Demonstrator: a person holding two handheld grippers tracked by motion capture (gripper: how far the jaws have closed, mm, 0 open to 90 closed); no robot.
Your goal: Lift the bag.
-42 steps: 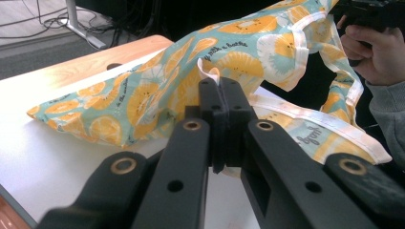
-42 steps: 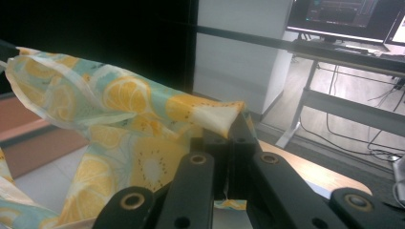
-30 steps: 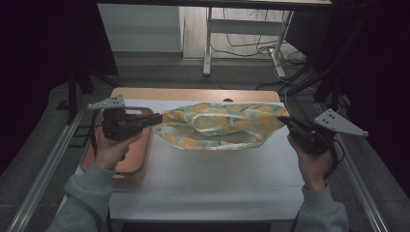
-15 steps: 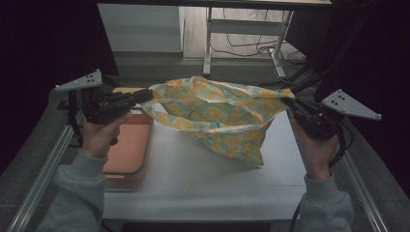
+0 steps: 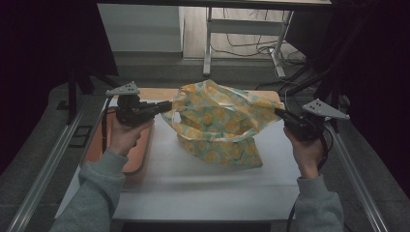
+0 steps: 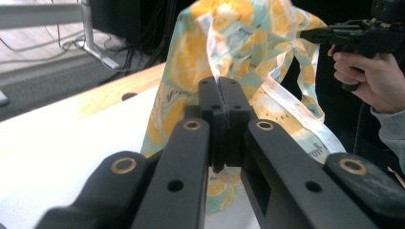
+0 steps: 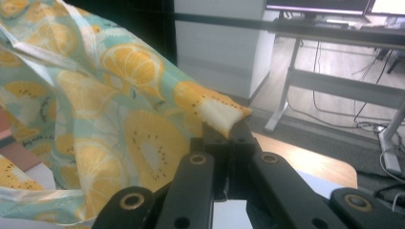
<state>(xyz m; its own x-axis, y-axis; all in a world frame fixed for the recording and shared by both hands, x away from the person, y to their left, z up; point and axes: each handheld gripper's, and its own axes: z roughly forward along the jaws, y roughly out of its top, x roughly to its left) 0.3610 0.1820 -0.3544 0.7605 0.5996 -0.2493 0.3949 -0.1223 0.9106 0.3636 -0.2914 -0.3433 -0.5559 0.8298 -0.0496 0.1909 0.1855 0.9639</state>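
A cloth bag [image 5: 220, 121] printed with orange slices on pale green hangs above the white table [image 5: 193, 188], stretched between both grippers. My left gripper [image 5: 168, 106] is shut on the bag's left edge, and in the left gripper view its jaws [image 6: 220, 90] pinch a strip of the fabric [image 6: 224, 43]. My right gripper [image 5: 279, 113] is shut on the bag's right corner; in the right gripper view that corner [image 7: 215, 107] pokes up from between the closed jaws. The bag's lower end rests on the table, and its white handles [image 5: 241, 135] droop loose.
An orange tray [image 5: 140, 154] lies at the table's left, under my left forearm. Metal rails [image 5: 43, 169] run along both sides of the table. Beyond the far edge stand a desk frame [image 5: 208, 43] and floor cables [image 5: 251, 48].
Both grippers rose with the bag, then drew back toward each other; the bag went from lying spread out to hanging with its lower end on the table.
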